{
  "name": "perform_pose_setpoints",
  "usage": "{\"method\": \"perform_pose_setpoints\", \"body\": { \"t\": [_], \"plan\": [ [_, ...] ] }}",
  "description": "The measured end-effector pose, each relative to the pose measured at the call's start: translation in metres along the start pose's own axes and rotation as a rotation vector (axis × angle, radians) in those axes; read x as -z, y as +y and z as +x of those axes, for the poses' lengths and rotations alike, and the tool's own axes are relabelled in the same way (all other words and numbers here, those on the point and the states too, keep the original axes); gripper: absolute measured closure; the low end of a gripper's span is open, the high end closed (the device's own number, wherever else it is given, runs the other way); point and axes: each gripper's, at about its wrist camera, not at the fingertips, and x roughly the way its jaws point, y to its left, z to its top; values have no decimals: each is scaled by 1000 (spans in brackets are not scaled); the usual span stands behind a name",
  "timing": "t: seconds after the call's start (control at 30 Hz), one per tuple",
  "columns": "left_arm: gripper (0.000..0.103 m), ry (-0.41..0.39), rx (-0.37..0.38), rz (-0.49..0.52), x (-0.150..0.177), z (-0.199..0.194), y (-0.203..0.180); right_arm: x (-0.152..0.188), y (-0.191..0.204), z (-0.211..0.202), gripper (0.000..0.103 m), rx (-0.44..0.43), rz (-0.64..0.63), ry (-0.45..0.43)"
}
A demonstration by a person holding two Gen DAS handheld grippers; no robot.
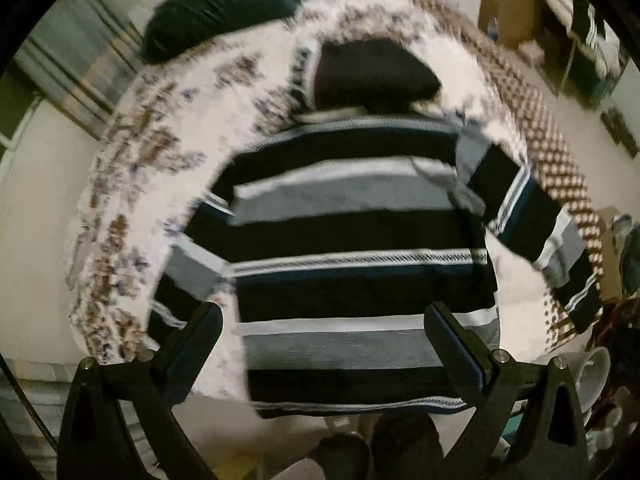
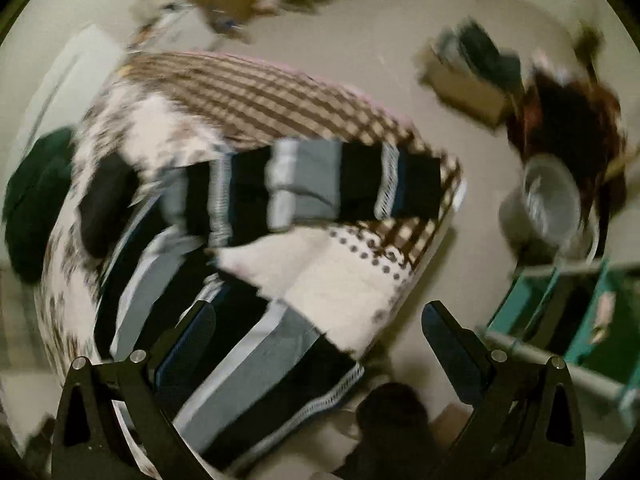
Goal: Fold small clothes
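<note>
A striped black, grey and white sweater (image 1: 352,232) lies flat on a patterned cloth-covered table (image 1: 132,184), hem toward me, its right sleeve stretched out to the side. My left gripper (image 1: 324,320) is open and empty, hovering above the sweater's lower part. In the right wrist view the sweater (image 2: 248,352) runs from lower centre to upper left, with its sleeve (image 2: 320,184) lying across the table. My right gripper (image 2: 320,320) is open and empty above the table's corner beside the sweater's hem. Both views are blurred.
A black folded garment (image 1: 368,68) lies beyond the sweater's collar. A dark green garment (image 1: 224,4) sits at the table's far edge. A teal rack (image 2: 568,312), a grey bucket (image 2: 548,204) and cardboard boxes (image 2: 464,76) stand on the floor to the right.
</note>
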Motion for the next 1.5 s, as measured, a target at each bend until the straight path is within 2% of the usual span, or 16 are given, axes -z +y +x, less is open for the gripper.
{"method": "perform_pose_setpoints", "body": {
  "t": [0.17,0.33,0.5,0.53,0.57,0.6,0.67,0.73,0.77,0.87,1.03,1.13,1.23,1.33,1.43,1.5],
  "plan": [
    [0,111,-25,62,-3,79,-53,-26,-78,112,0,-98,329,56],
    [0,160,-35,53,-11,138,-87,-37,-143,174,0,-134,583,11],
    [0,194,-53,58,-20,184,-112,-54,-179,219,26,-101,708,-36],
    [0,198,-57,66,-21,193,-117,-56,-184,224,27,-79,726,-43],
    [0,197,-59,73,-22,198,-120,-58,-188,231,34,-77,745,-54],
    [0,196,-60,76,-24,202,-123,-61,-192,238,45,-79,756,-58],
    [0,192,-56,85,-26,209,-127,-68,-194,245,49,-63,750,-80],
    [0,187,-53,90,-28,211,-129,-70,-195,242,64,-19,728,-122],
    [0,182,-48,90,-30,212,-129,-68,-193,237,80,2,715,-139],
    [0,159,-27,83,-35,209,-127,-74,-179,224,88,54,657,-177],
    [0,139,6,45,-44,208,-114,-91,-159,197,90,115,551,-246],
    [0,130,27,14,-48,206,-99,-93,-144,168,91,111,504,-290],
    [0,109,41,-32,-52,203,-72,-97,-107,133,92,73,422,-343],
    [0,103,47,-85,-53,204,-42,-98,-42,104,93,22,280,-385],
    [0,105,46,-163,-51,205,0,-92,46,92,93,-53,93,-388],
    [0,101,34,-211,-48,207,29,-79,124,94,94,-118,-76,-360]
  ]
}}
